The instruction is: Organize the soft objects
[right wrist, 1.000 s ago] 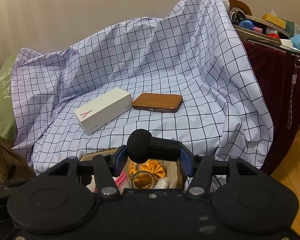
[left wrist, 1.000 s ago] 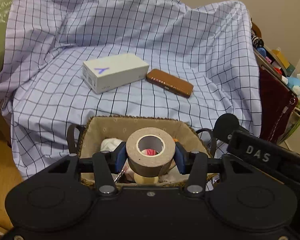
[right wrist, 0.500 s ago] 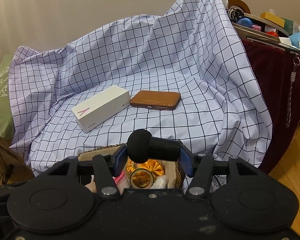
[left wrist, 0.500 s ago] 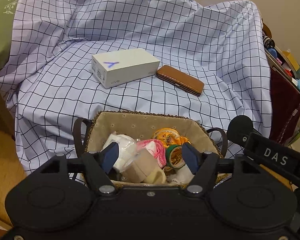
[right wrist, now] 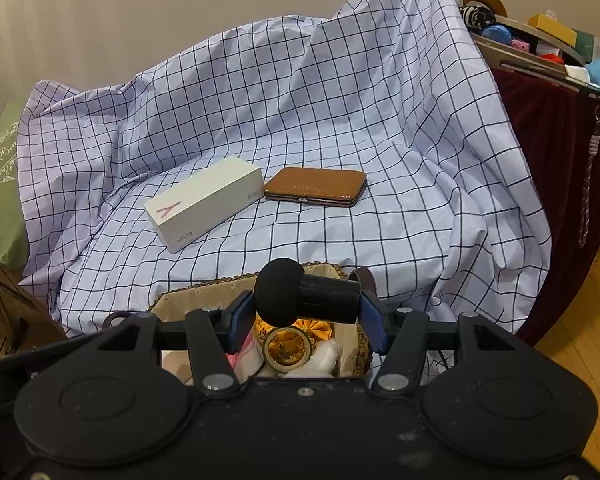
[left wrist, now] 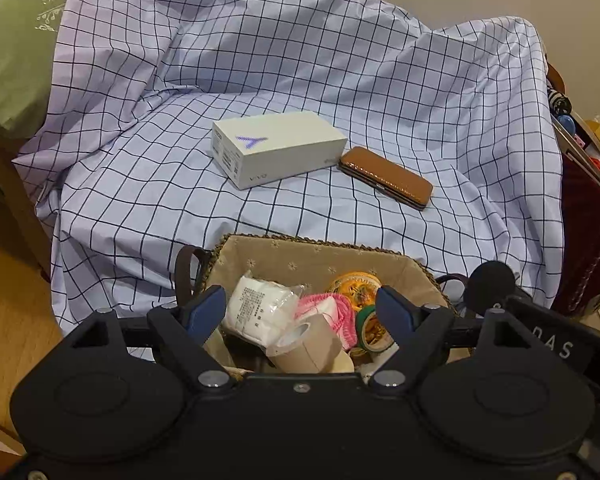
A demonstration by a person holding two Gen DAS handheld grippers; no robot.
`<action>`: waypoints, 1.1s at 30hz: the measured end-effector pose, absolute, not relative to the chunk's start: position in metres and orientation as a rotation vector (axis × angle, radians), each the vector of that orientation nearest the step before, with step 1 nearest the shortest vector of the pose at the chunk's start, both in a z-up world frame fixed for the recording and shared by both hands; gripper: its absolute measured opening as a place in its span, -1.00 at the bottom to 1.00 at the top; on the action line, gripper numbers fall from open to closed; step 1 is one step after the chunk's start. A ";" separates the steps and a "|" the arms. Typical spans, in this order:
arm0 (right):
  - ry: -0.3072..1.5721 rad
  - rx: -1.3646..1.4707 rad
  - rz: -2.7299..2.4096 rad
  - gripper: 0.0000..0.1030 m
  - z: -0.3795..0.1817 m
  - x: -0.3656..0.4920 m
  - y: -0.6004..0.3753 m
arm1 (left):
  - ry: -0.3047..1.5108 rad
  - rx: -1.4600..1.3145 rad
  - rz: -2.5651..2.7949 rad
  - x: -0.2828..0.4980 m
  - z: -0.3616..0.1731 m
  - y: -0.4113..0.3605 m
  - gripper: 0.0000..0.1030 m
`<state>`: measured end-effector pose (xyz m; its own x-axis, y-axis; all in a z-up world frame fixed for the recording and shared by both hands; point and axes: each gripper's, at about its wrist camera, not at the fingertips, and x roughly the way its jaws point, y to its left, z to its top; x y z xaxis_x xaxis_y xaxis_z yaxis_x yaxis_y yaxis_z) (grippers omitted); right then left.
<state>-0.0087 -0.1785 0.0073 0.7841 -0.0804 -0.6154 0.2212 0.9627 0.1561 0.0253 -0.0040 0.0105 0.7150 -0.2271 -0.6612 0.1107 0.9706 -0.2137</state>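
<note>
One basket [left wrist: 284, 254] holds several rolls; left tool [left wrist: 300, 312] gapes empty, right tool [right wrist: 306, 314] grips one microphone [right wrist: 308, 298].

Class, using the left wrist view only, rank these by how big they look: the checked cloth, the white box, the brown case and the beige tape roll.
1. checked cloth
2. white box
3. and 4. brown case and beige tape roll: look alike, and the roll lies far nearer the camera, so unranked.
</note>
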 end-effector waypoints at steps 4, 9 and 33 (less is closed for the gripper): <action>0.668 0.233 -0.150 0.11 0.005 -0.006 -0.177 | 0.750 -0.176 -0.178 0.026 0.010 0.000 0.50; 0.664 0.218 -0.147 0.18 0.006 -0.007 -0.173 | 0.746 -0.195 -0.168 0.026 0.011 0.006 0.50; 0.640 0.224 -0.152 0.22 0.012 -0.010 -0.175 | 0.548 -0.133 -0.078 0.028 0.063 0.037 0.54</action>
<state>-0.0104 -0.1755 0.0117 0.7923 -0.0708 -0.6060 0.2086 0.9648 0.1601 0.0284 0.0373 0.0628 0.8509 -0.1097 -0.5137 0.0387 0.9884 -0.1469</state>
